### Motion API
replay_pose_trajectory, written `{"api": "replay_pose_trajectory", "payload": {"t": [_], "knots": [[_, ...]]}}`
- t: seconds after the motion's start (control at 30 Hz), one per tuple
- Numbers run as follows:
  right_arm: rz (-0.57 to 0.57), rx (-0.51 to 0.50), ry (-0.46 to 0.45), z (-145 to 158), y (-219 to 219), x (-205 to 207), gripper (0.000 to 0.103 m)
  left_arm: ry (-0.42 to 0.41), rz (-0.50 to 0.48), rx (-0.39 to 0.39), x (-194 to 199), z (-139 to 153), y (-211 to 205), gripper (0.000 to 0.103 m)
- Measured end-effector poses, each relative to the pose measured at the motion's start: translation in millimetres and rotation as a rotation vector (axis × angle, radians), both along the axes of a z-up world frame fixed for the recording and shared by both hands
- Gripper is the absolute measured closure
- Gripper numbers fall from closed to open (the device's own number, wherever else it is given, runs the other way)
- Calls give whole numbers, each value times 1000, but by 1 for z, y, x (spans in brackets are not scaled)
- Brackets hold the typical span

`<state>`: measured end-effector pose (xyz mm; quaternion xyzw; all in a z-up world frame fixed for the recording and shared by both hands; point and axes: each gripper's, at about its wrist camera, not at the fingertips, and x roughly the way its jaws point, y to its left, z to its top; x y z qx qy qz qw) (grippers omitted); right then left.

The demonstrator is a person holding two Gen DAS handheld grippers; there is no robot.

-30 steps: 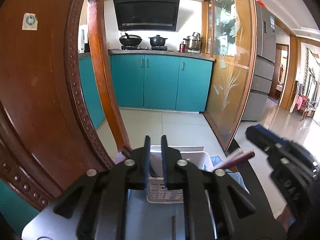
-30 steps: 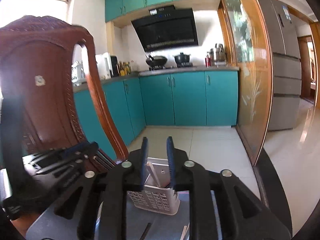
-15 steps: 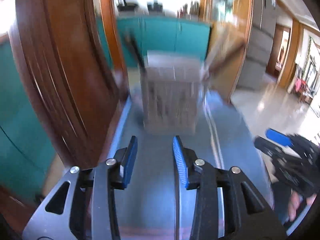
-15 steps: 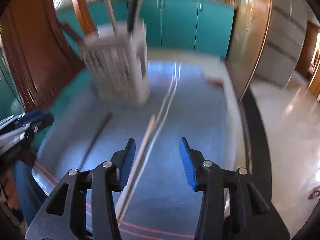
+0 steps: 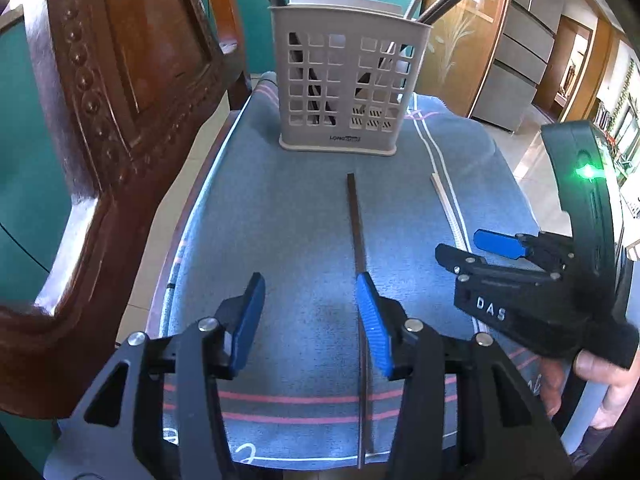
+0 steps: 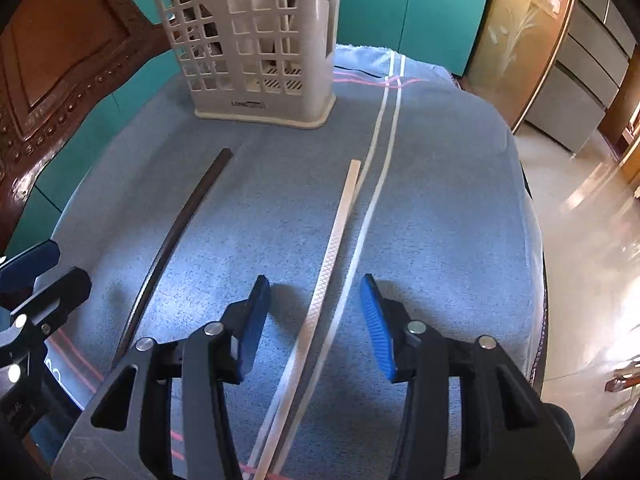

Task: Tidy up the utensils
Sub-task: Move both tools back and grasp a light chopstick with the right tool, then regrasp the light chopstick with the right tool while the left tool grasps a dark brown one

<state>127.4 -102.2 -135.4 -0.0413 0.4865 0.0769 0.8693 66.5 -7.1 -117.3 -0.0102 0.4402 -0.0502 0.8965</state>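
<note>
A beige slotted utensil holder stands at the far end of a blue towel, with several chopsticks standing in it. A dark chopstick lies on the towel. A pale chopstick lies to its right. My left gripper is open and empty, its right finger beside the dark chopstick. My right gripper is open and empty, straddling the pale chopstick; it also shows in the left wrist view.
A carved wooden chair back stands close on the left of the towel. Teal cabinets and a glass door lie beyond. The towel's right edge drops to a tiled floor.
Both grippers have opened and pulled back and down from the holder. They now hover low over the two chopsticks lying on the towel.
</note>
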Motion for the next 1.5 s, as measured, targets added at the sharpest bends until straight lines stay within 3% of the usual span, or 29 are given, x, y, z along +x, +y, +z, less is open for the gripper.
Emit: {"api": "replay_pose_trajectory", "payload": {"t": [0.07, 0.1, 0.27, 0.53, 0.83, 1.5], "knots": [[15, 0, -1, 1, 0, -3, 87, 8, 2, -6, 1, -1, 1, 53], [22, 1, 1, 2, 0, -5, 90, 13, 2, -8, 1, -2, 1, 53], [33, 20, 11, 4, -10, -22, 96, 28, -5, -12, 4, -7, 0, 53], [-81, 64, 15, 4, -41, -28, 97, 27, -21, -5, 8, -9, -6, 51], [-114, 115, 28, 5, -54, -33, 79, 42, -49, 14, 8, -14, -20, 45], [-86, 103, 4, 3, -45, -35, 64, 117, -52, 28, 16, -40, -21, 45]]}}
